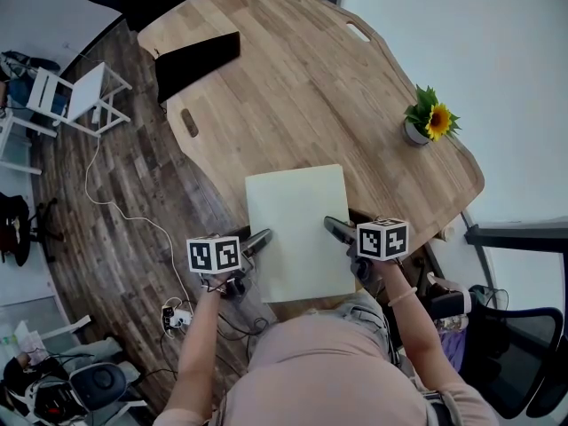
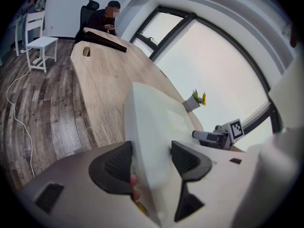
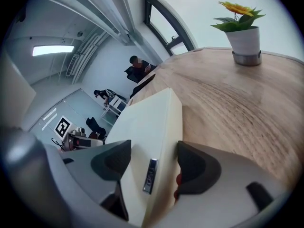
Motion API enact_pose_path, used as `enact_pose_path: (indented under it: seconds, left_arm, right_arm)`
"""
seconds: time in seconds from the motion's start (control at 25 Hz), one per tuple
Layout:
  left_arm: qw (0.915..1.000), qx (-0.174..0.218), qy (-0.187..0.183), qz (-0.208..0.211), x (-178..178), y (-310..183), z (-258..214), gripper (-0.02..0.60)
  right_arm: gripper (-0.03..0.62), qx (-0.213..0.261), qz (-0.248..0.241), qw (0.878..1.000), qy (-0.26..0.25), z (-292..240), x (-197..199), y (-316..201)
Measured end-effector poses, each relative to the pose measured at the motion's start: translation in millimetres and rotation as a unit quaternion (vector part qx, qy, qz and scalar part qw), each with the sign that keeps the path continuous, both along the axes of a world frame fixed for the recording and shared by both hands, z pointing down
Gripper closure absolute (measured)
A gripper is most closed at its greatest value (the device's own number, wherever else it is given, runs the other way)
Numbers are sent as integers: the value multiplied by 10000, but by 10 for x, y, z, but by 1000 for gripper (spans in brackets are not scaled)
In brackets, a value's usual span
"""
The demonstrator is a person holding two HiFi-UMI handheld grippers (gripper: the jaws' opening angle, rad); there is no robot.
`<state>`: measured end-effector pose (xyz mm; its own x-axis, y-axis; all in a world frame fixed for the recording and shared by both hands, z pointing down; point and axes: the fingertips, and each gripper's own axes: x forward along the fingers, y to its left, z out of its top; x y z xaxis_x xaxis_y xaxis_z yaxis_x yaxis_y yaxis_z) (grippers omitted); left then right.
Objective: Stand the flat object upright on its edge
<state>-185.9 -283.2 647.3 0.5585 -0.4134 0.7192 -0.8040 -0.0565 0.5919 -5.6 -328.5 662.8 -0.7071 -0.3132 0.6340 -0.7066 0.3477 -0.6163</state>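
Cream slab [image 1: 297, 229]: lies flat at lower centre of the head view, on the near end of the wooden bench [image 1: 337, 87].
Handling: looks rigid, smooth-faced and thick-edged; probably light to middling, and it may slip in a pinch.
Left tongs [image 1: 257, 240]: closed on the slab's left edge.
Right tongs [image 1: 337, 229]: clamped on its right edge.
Hold: opposite side edges seem sound for tipping it up.
Around: potted sunflower [image 1: 429, 121] at right and black board [image 1: 197, 63] at upper left, both well apart; nothing blocks the way.
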Motion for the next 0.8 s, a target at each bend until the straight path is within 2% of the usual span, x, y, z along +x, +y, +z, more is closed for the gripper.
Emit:
enact_pose_path:
  seconds: [0.36, 0.8]
  left_arm:
    - [9996, 221, -145, -57, -13, -53, -176, 318]
    - [9986, 487, -192, -22, 10, -71, -381, 319]
  right_arm:
    - [298, 180, 238, 9996, -18, -149, 9, 25]
    - [299, 587, 304, 9978, 36, -374, 43, 48]
